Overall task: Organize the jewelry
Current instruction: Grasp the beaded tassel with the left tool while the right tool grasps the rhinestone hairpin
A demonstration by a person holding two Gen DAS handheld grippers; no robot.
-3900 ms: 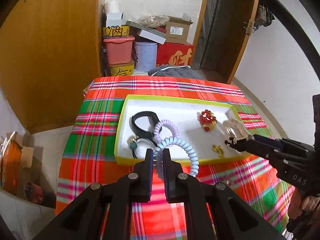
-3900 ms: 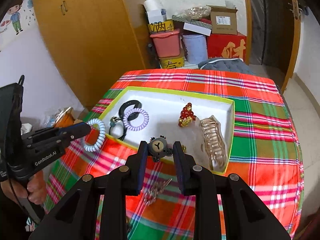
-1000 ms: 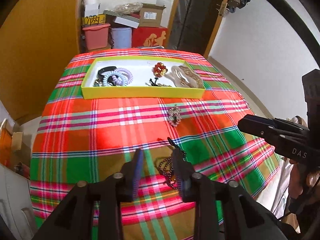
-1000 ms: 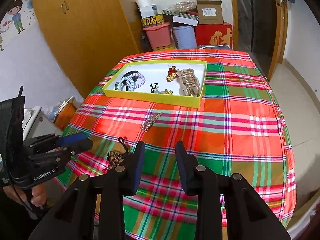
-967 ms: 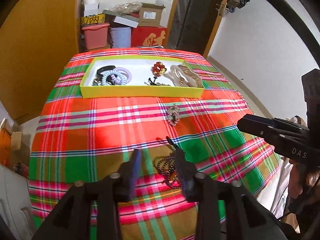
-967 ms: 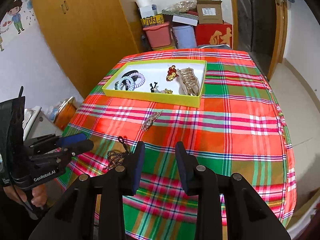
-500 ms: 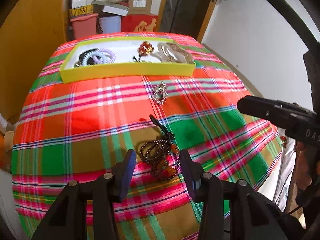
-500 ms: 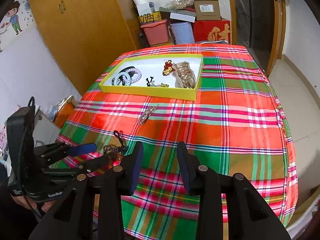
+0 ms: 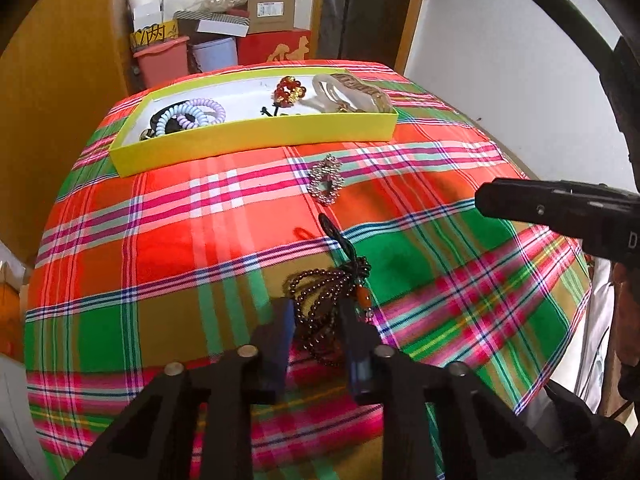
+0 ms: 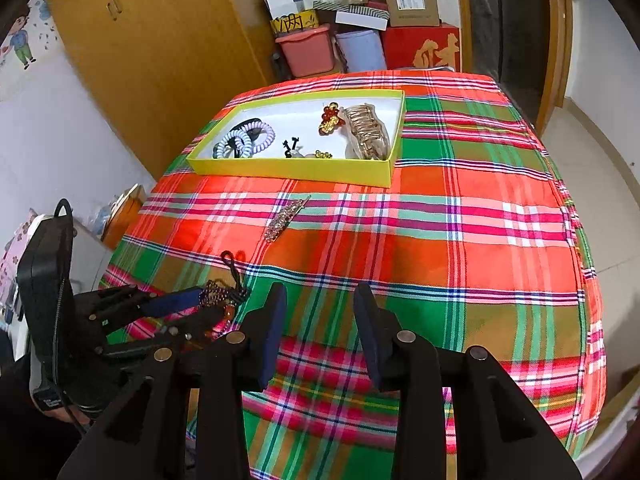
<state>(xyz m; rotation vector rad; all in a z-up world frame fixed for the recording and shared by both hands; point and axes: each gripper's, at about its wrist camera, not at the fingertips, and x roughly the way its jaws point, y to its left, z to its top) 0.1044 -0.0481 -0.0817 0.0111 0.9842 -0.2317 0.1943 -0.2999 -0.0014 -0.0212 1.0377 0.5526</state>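
Observation:
A dark bead bracelet (image 9: 320, 292) with a black cord and an orange bead lies on the plaid cloth near the front edge; it also shows in the right wrist view (image 10: 218, 294). My left gripper (image 9: 318, 320) is open, its fingers on either side of the beads, low at the cloth. A silver rhinestone clip (image 9: 326, 180) lies further back, also in the right wrist view (image 10: 285, 218). The yellow tray (image 9: 256, 136) holds coil hair ties (image 9: 188, 114), a red charm (image 9: 289, 90) and a gold claw clip (image 9: 356, 92). My right gripper (image 10: 320, 320) is open and empty above the cloth.
The table is draped in red-green plaid cloth (image 10: 440, 216) that falls off rounded edges. Boxes and plastic bins (image 10: 360, 40) stand behind the table. A wooden wardrobe (image 10: 160, 40) is at the left, a door at the right.
My left gripper has moved forward and down, so its open fingers now straddle the bead bracelet. My right gripper has held roughly still and stayed open.

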